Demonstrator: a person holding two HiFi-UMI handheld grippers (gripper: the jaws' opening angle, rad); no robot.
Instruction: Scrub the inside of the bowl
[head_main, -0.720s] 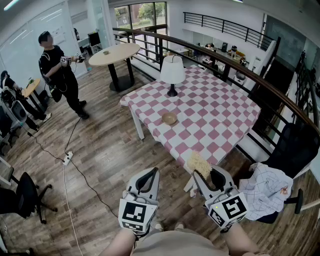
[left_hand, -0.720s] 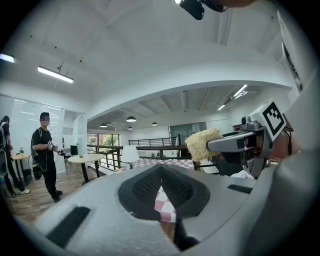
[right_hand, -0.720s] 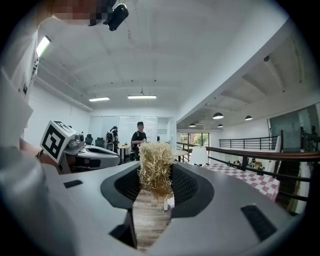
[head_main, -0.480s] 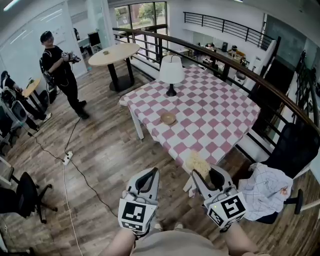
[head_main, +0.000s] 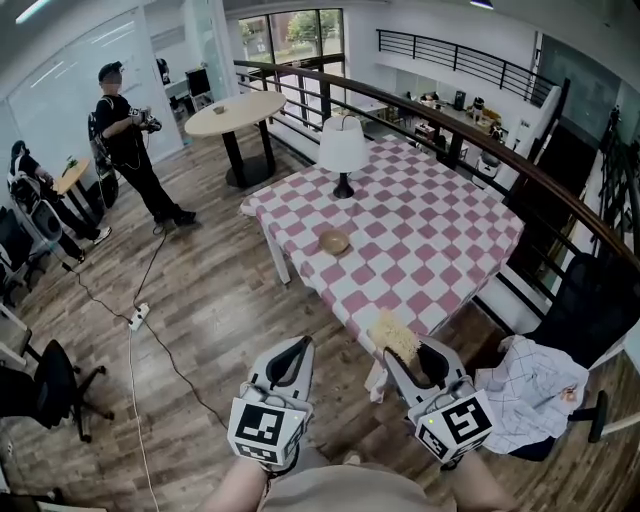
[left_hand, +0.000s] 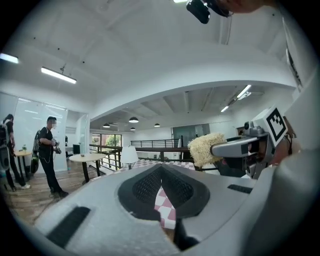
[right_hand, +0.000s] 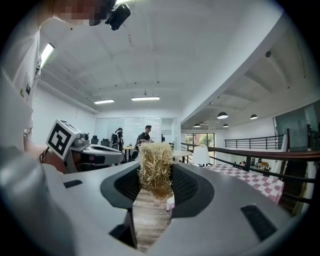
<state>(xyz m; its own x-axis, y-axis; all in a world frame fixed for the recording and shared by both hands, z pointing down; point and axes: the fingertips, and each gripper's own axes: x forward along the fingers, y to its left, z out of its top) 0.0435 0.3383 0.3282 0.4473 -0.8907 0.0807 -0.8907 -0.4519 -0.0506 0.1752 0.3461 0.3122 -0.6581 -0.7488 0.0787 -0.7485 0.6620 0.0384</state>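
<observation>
Near the left edge of the checked table (head_main: 440, 230) sits the bowl (head_main: 334, 241), well apart from both grippers, which are held level short of the table's near corner. The right gripper (head_main: 413, 358) is clamped on a straw-coloured scrubber (head_main: 394, 334); the left gripper (head_main: 293, 350) is closed on nothing. This looks like the approach. Next, move in, open the left jaws to steady the bowl, and bring the scrubber inside.

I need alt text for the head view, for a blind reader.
Seen from above, the right gripper holds a straw-coloured scrubber and the left gripper is shut and empty, both short of a pink-checked table with a small bowl and a white lamp.
</observation>
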